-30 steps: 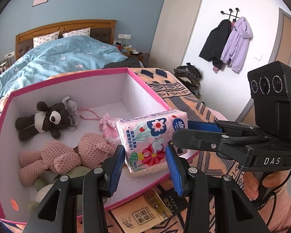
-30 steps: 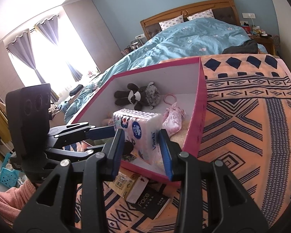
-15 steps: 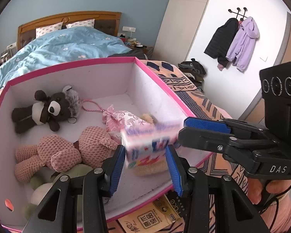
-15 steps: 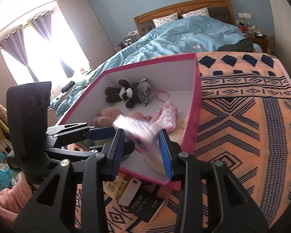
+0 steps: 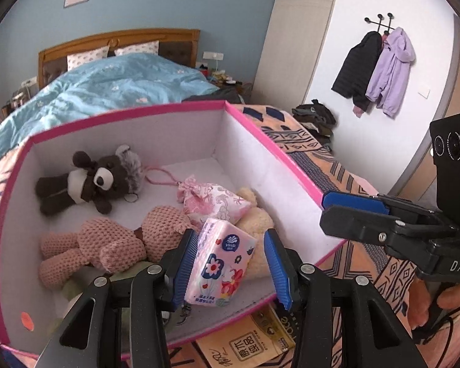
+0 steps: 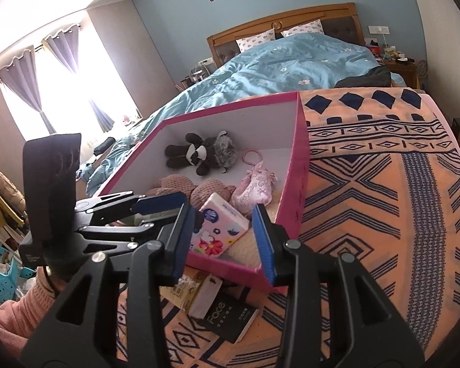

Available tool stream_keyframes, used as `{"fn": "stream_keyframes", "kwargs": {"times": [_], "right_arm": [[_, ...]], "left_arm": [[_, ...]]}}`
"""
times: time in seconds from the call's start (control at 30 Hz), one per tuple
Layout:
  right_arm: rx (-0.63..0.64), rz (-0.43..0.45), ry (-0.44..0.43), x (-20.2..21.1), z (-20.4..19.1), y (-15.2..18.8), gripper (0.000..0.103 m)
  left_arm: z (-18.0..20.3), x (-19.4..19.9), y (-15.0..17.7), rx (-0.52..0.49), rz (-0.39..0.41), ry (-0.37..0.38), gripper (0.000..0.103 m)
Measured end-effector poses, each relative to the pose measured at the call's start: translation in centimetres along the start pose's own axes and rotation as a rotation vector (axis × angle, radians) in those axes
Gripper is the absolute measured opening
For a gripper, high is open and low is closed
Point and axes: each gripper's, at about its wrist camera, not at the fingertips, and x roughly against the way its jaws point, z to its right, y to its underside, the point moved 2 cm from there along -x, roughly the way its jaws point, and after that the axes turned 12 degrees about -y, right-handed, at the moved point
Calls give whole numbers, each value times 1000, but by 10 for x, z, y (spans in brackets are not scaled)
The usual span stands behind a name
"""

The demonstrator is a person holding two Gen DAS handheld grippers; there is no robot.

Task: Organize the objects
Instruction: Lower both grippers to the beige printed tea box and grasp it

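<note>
A pink flowered tissue pack [image 5: 220,260] lies tilted inside the pink-rimmed box [image 5: 122,135], leaning on the soft toys at its near right corner. My left gripper [image 5: 230,268] hovers over it with its jaws opening. The pack shows between the blue pads, with a gap on its right side. My right gripper [image 6: 225,242] is also opening over the same pack [image 6: 219,230], and its pads stand off it. Each gripper shows in the other's view: the right gripper [image 5: 337,211] at the box's right rim, the left gripper [image 6: 156,211] at the box's [image 6: 297,168] near-left side.
In the box lie a dark bear [image 5: 89,181], a pink knitted bear [image 5: 107,245], a pink pouch [image 5: 211,202] and a cream plush [image 5: 257,224]. A yellow packet [image 5: 245,343] and a black booklet [image 6: 227,316] lie under the box's front edge on the orange patterned blanket [image 6: 383,199].
The tissue pack, held up between both grippers over the box's front, has dropped into the box among the toys. Both pairs of jaws have widened.
</note>
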Motion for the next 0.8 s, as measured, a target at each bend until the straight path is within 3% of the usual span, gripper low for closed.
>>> {"fn": "stream_keyframes", "kwargs": {"times": [0.2, 0.43, 0.6, 0.8], "right_arm": [[20, 23, -41, 13, -13, 10, 51], [41, 35, -80, 28, -29, 26, 55], [49, -3, -106, 28, -36, 45, 58], [26, -66, -93, 15, -32, 72, 59]], "left_arm": [[1, 34, 2, -8, 98, -15, 70], [3, 76, 20, -27, 182, -12, 81], [1, 85, 46, -17, 154, 15, 83], [-7, 63, 84, 28, 46, 10, 83]]}}
